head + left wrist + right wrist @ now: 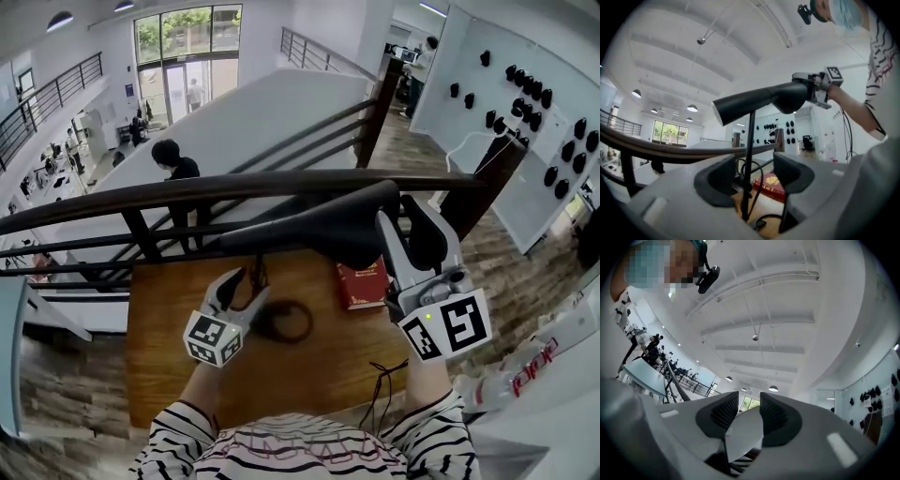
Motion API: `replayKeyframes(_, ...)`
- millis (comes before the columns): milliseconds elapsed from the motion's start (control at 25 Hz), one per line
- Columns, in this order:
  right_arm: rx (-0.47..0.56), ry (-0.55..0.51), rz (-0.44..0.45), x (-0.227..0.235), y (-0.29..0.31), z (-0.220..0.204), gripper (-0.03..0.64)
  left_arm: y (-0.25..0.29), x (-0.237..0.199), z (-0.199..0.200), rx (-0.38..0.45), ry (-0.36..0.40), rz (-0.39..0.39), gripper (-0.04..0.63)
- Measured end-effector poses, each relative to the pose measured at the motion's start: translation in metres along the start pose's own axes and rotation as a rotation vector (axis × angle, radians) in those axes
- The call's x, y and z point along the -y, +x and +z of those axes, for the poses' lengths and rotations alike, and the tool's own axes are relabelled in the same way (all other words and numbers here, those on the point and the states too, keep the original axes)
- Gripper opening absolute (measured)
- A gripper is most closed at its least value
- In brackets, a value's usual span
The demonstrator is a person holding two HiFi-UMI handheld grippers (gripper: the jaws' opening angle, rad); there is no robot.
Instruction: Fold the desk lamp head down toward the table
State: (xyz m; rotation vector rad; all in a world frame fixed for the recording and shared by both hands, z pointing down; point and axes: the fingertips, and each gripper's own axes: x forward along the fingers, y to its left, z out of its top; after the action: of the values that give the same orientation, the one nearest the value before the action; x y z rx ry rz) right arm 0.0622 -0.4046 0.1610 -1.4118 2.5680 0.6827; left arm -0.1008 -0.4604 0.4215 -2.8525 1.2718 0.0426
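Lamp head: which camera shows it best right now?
The left gripper view: the lamp head shows whole, in side profile, with the right tongs at its far end. The head view sees it from above, dark against the railing. The right gripper view shows no clear part of it.

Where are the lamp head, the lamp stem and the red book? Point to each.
lamp head [323, 230]: head view, middle of its black shell.
lamp stem [750, 136]: left gripper view, thin rod below the head.
red book [362, 283]: head view, centre of its cover.
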Motion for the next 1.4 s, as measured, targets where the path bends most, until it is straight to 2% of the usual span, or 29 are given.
replayKeyframes(240, 0.014, 0.016, -0.021, 0.002, -0.002, -0.006, 0.121, 0.015, 0.003, -0.016, -0.039, -0.015, -0.054, 0.259)
replayKeyframes(800, -0.023, 0.064, -0.094, 0.010, -0.024, -0.033, 0.124, 0.019, 0.011, -0.017, -0.025, -0.050, -0.111, 0.307)
replayKeyframes(1400, -0.080, 0.275, -0.207, 0.019, -0.063, -0.096, 0.103, 0.018, 0.011, -0.015, -0.019, -0.092, -0.105, 0.296)
